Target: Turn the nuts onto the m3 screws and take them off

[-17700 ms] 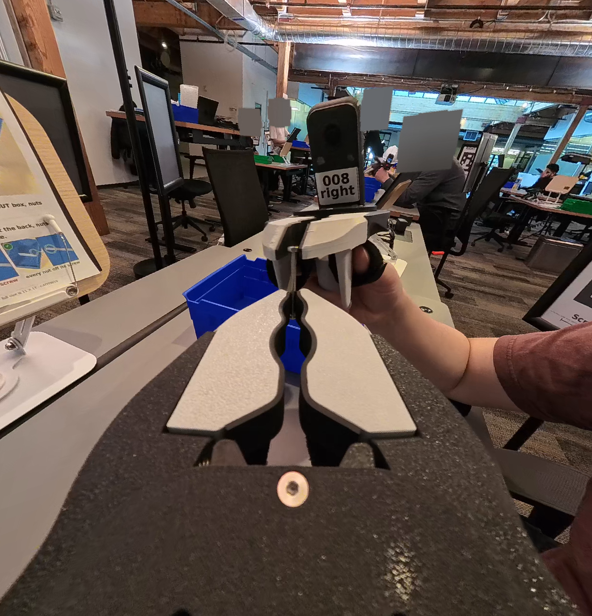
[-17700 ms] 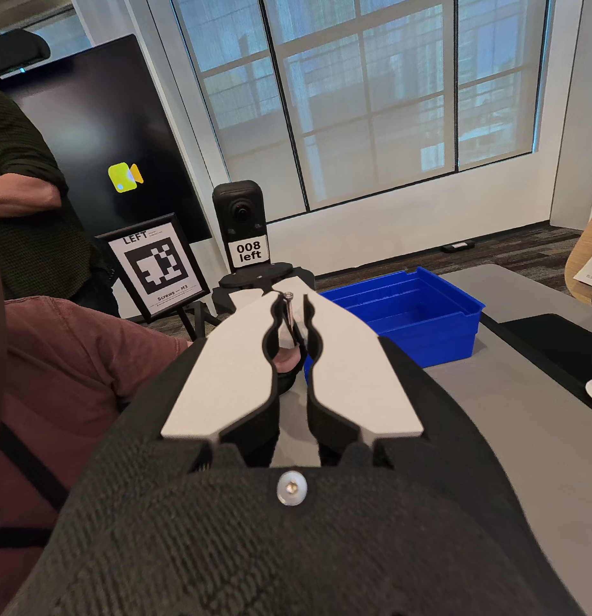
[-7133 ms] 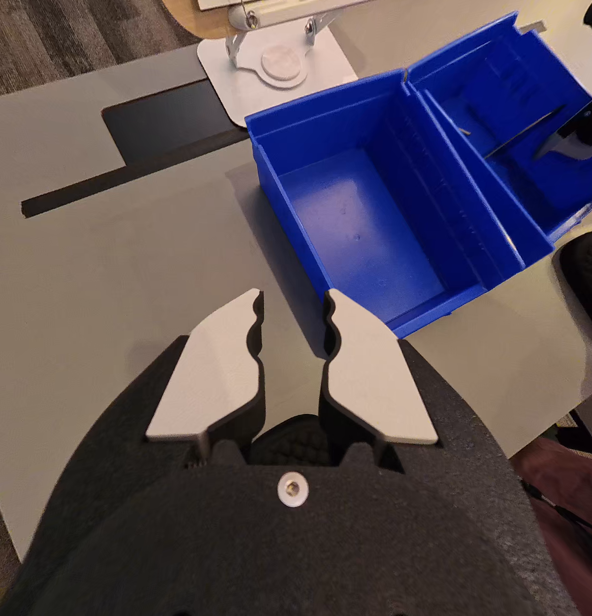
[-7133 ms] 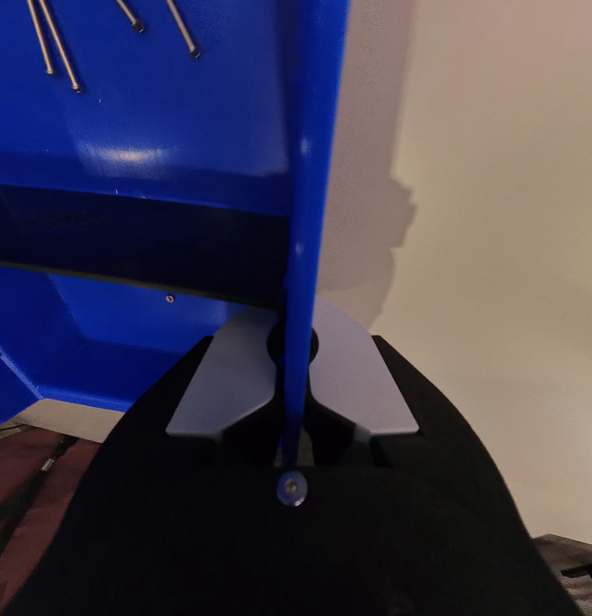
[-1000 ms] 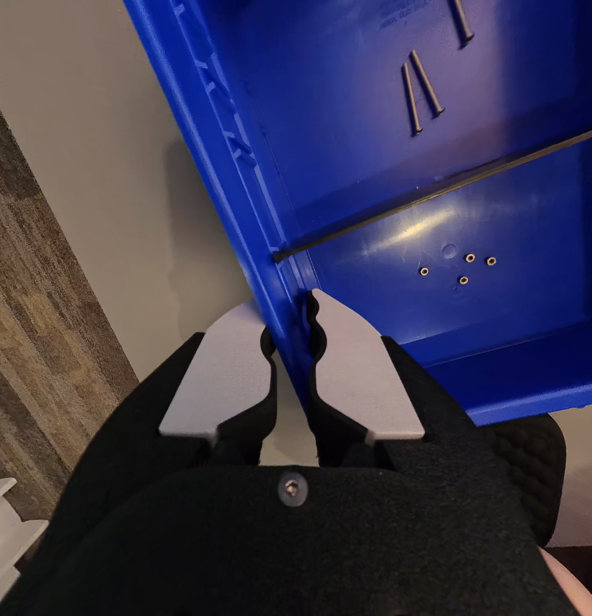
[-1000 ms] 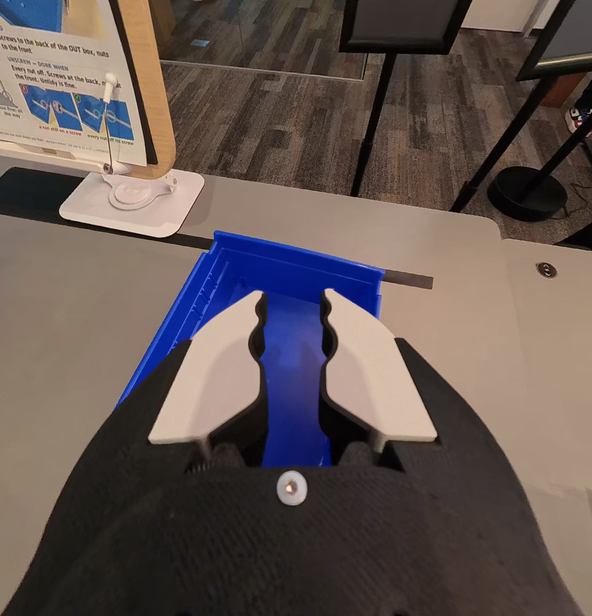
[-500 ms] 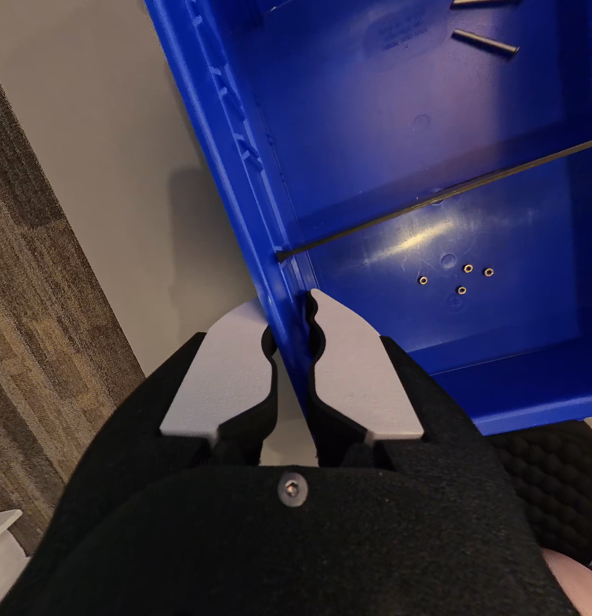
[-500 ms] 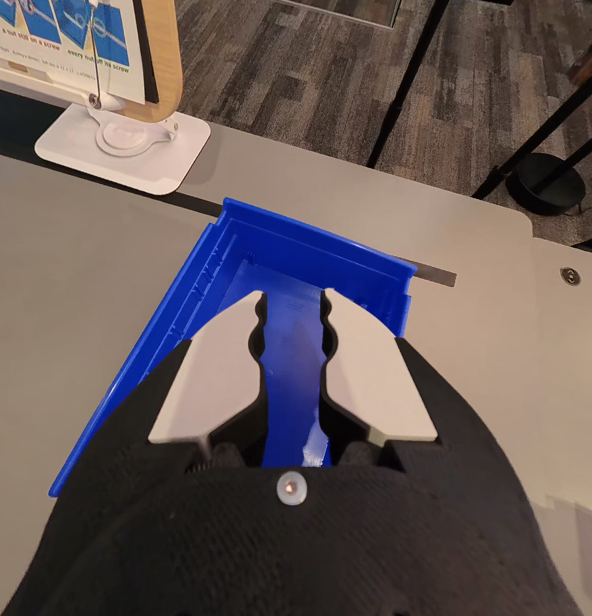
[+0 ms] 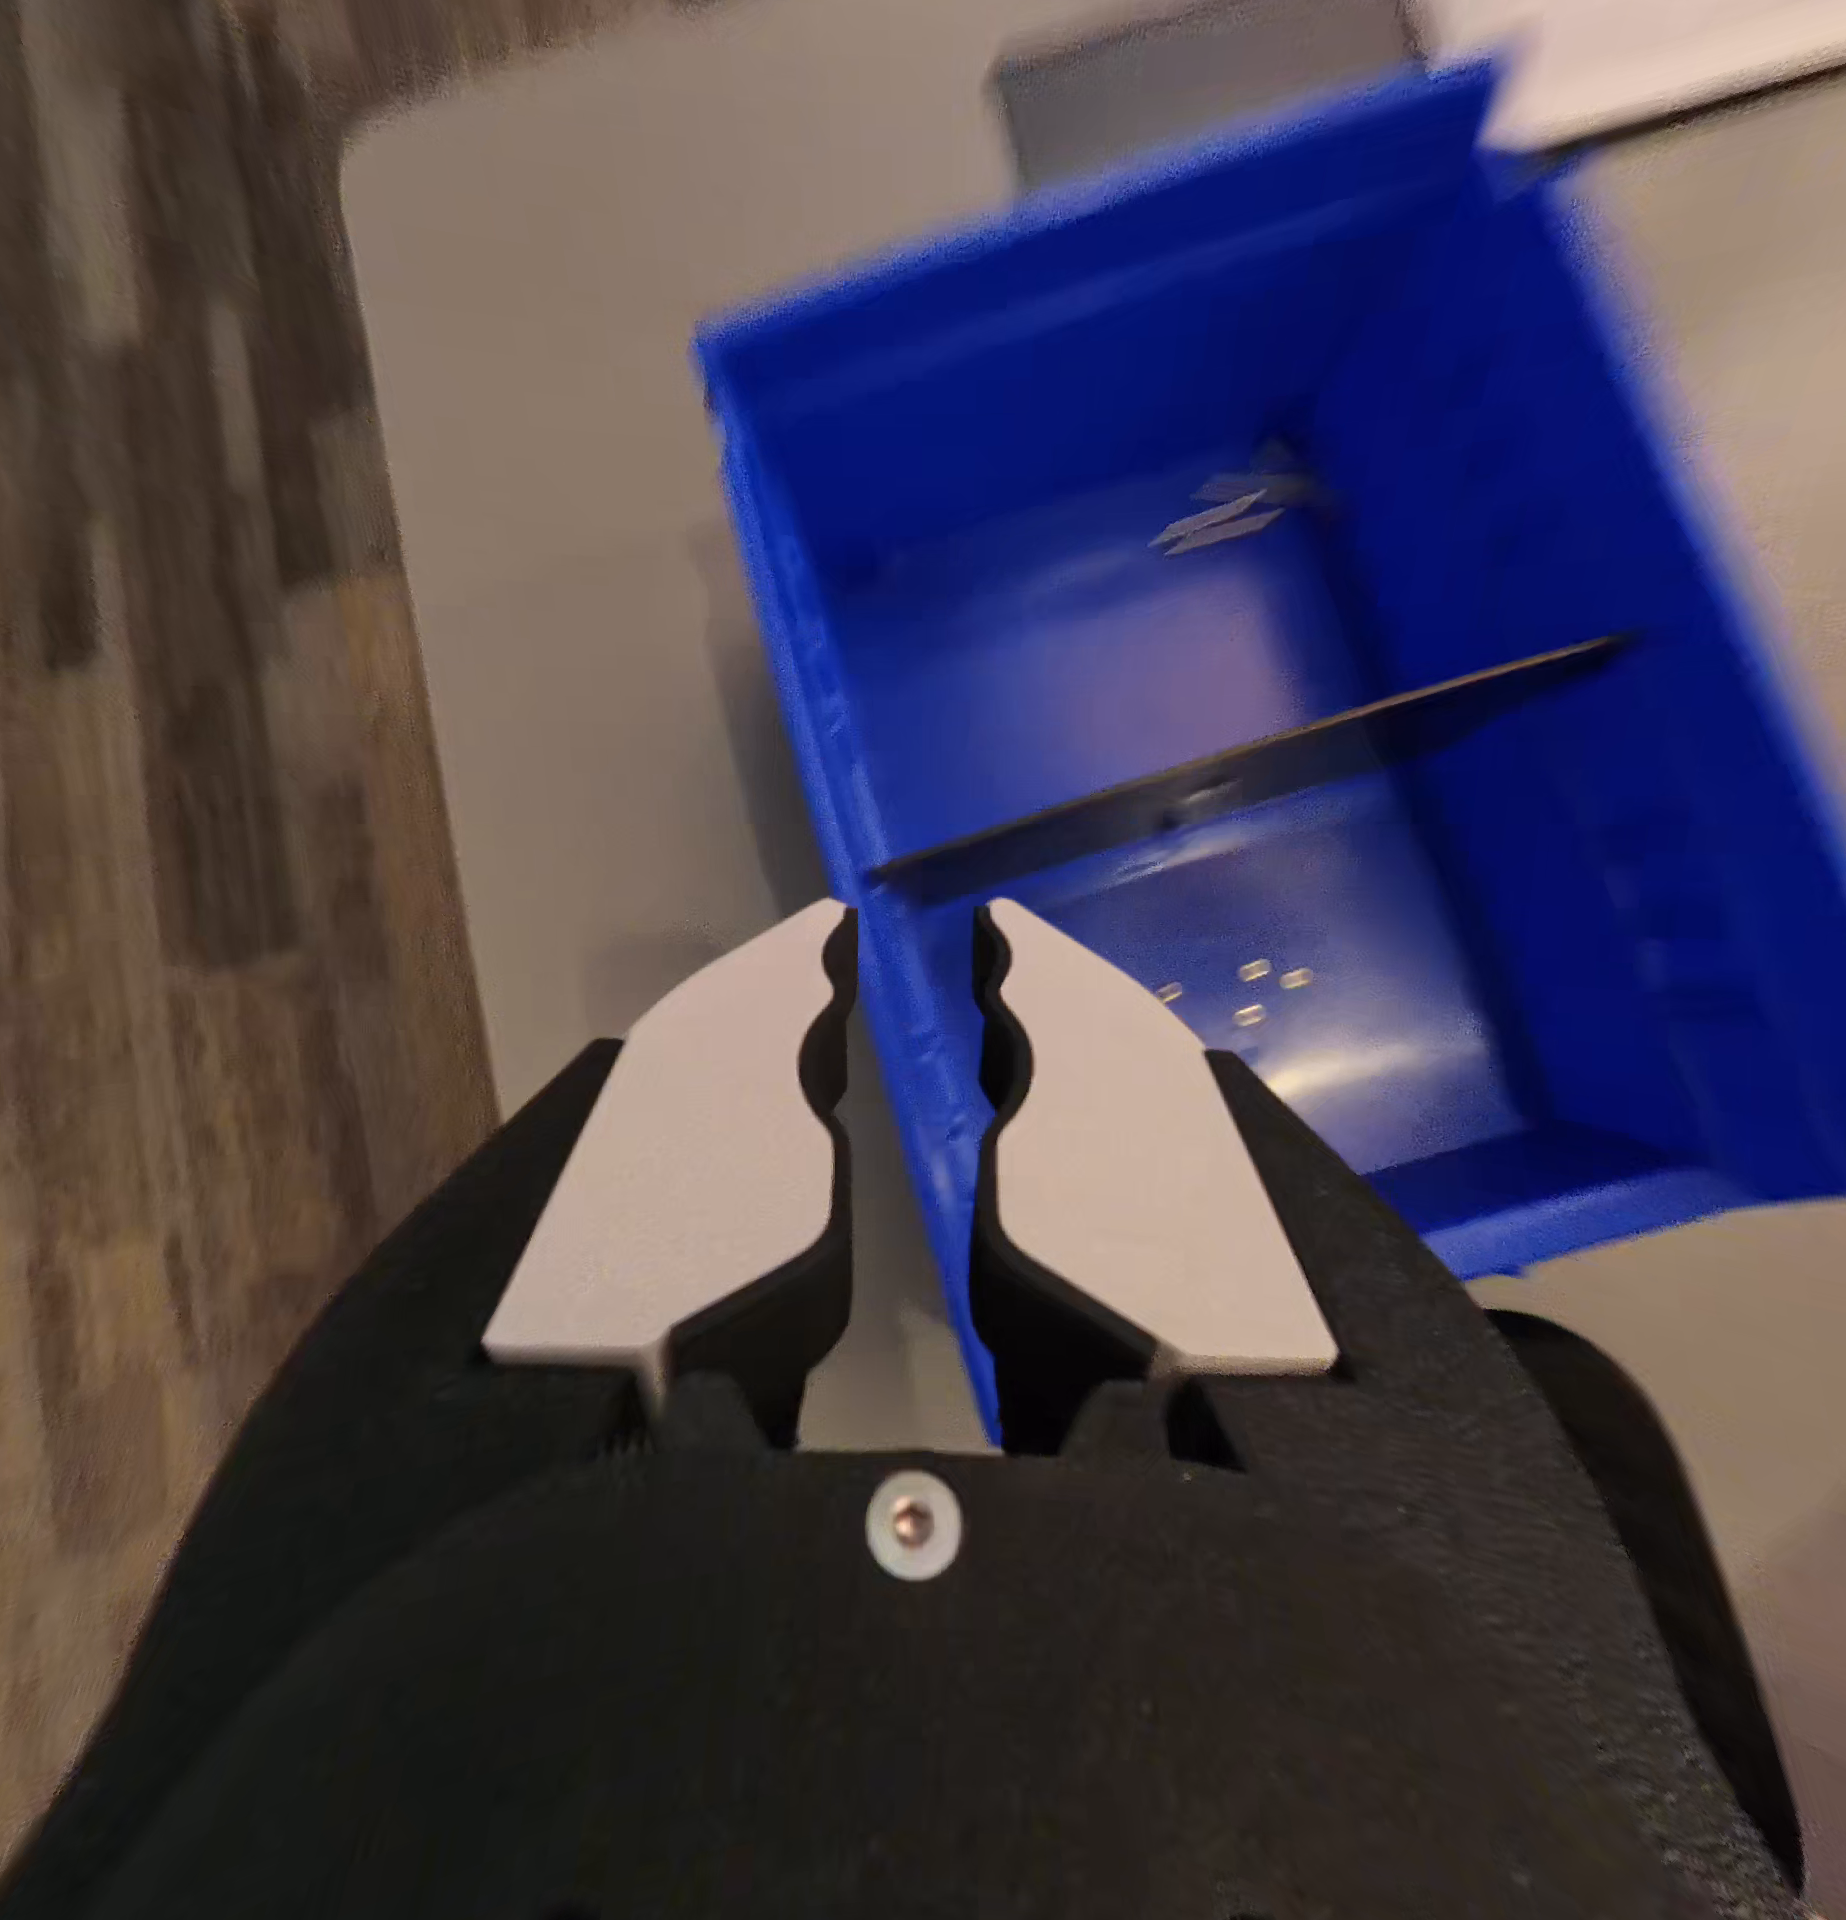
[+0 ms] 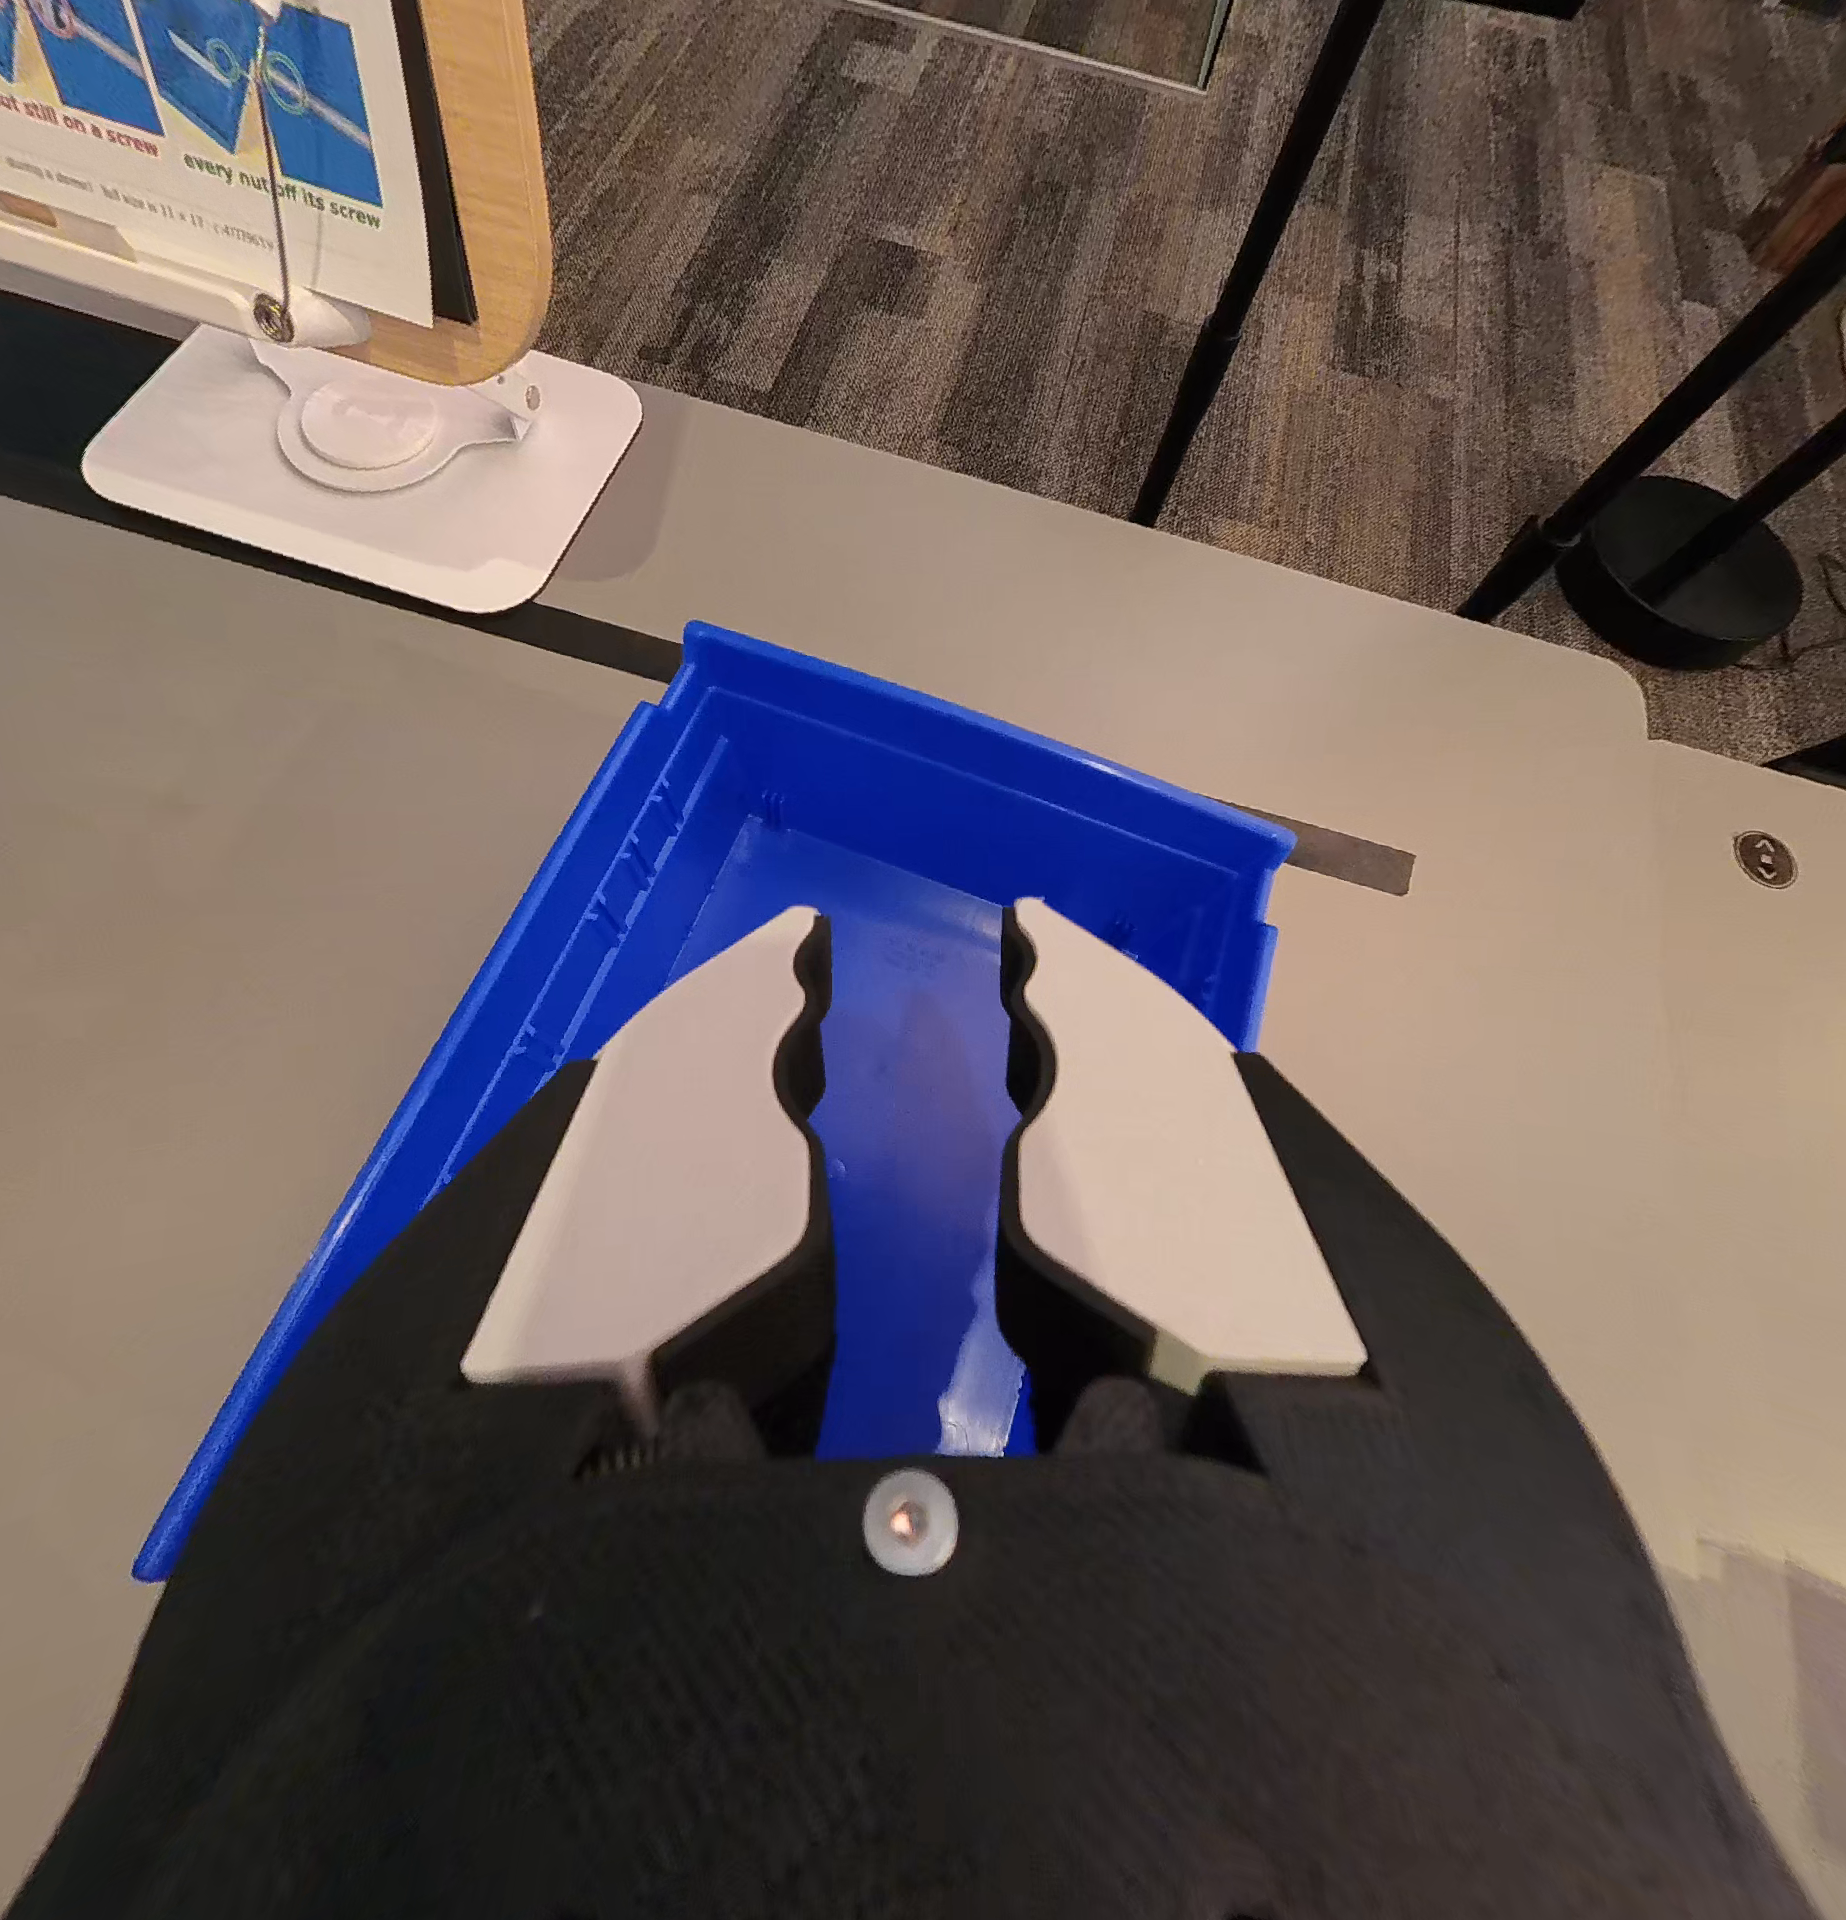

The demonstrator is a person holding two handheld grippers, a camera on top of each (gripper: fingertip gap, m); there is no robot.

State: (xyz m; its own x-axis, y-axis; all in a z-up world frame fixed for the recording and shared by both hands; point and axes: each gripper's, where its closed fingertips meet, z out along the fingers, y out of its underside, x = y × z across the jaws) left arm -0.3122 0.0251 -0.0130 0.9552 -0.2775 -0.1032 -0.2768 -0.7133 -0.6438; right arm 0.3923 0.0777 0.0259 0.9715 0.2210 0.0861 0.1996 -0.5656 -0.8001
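Straddling the left wall of the divided blue bin [image 9: 1584, 935], the left gripper [image 9: 914, 920] has one finger outside that wall and one inside; a gap shows on both sides of the plastic, so whether the fingers actually clamp the wall cannot be told, and the whole view is blurred. A thin dark divider [image 9: 1262, 764] crosses the divided blue bin from wall to wall. On the near side of that divider, just beside the inner finger, lie four small brass nuts [image 9: 1251, 992]. On the far side of the divider, toward the bin's back wall, lie the screws [image 9: 1225, 514], smeared into pale streaks. The divided blue bin rests on a grey table [image 9: 545, 416]. The right gripper [image 10: 911, 914] hangs over a second blue bin [image 10: 1002, 790] with its fingers spread wide apart and nothing between them; only bare blue floor shows in the gap. Beyond that bin's far left corner stands a sign holder [image 10: 368, 457] on a white base.
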